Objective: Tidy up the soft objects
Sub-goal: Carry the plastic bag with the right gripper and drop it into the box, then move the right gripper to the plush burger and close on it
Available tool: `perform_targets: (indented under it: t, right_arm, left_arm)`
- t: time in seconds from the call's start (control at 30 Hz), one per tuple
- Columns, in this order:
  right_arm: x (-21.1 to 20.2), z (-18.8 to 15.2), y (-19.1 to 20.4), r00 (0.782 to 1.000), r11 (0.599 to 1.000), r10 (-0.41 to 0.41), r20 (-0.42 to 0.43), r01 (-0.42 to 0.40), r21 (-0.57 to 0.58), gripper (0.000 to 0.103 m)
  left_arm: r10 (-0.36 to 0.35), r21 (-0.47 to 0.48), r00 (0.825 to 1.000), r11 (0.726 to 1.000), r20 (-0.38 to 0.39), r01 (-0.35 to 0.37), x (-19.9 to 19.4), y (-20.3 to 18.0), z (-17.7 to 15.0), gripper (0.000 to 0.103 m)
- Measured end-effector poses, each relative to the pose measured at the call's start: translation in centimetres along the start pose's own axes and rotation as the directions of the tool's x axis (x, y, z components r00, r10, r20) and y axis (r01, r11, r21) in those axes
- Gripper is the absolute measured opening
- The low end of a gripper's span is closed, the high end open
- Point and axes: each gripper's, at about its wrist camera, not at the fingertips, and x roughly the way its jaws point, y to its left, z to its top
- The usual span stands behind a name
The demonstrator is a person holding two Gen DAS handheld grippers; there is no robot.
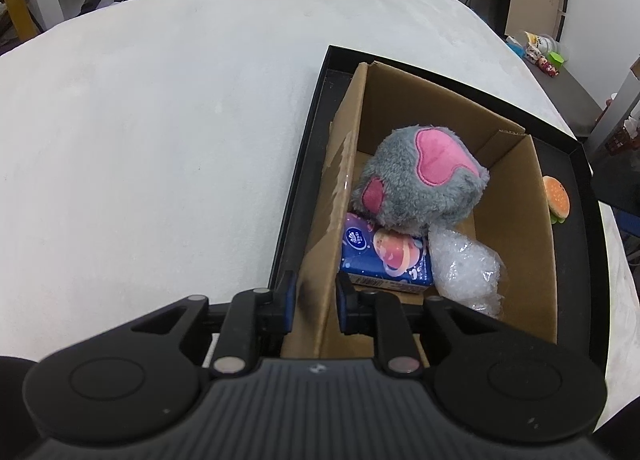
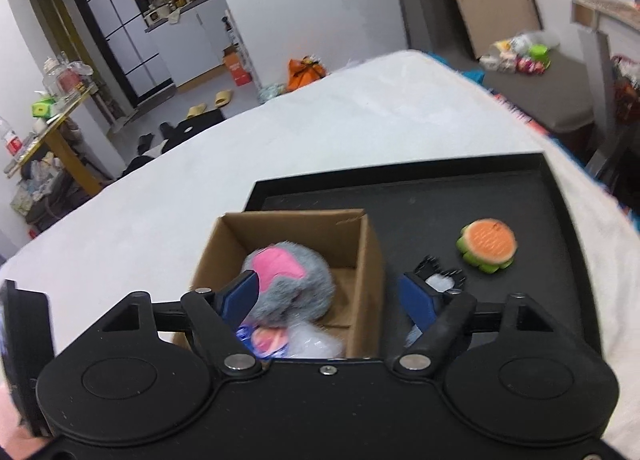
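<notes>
An open cardboard box (image 1: 516,220) stands in a black tray (image 1: 304,164). Inside lie a grey and pink plush toy (image 1: 416,176), a blue tissue pack (image 1: 384,256) and a crumpled clear plastic bag (image 1: 464,272). My left gripper (image 1: 317,302) is shut on the box's left wall, one pad on each side. In the right wrist view my right gripper (image 2: 328,296) stands open above the box (image 2: 288,228), holding nothing. Its left finger is in front of the plush toy (image 2: 288,280); its right finger is outside the box's right wall. A soft burger toy (image 2: 486,244) lies on the tray (image 2: 400,196).
The tray sits on a wide white padded surface (image 1: 160,120). A small black and white furry item (image 2: 440,274) lies on the tray just behind my right finger. Beyond the surface are a floor with slippers, shelves and a bench with clutter.
</notes>
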Motion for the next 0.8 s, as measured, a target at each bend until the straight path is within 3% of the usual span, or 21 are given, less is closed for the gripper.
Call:
perform_targets:
  t: [0.13, 0.4, 0.8]
  right_arm:
    - [-0.5, 0.3, -1.2, 0.998, 1.0, 0.021, 0.056, -0.022, 0.022, 0.084]
    - [-0.3, 1.2, -3.5, 0.995, 1.0, -0.017, 0.098, 0.016, 0.012, 0.094]
    - [1.6, 1.6, -7.6, 0.997, 0.997, -0.065, 0.031, 0.064, 0.041, 0.099]
  left_arm:
    - [0.022, -0.003, 1.0, 1.0, 0.0, -0.022, -0.1, -0.2, 0.1, 0.026]
    - [0.038, 0.019, 0.999, 0.999, 0.016, -0.038, -0.4, -0.9, 0.4, 0.057]
    - [0.086, 0.039, 0.996, 0.995, 0.028, -0.087, -0.1, -2.2, 1.2, 0.067]
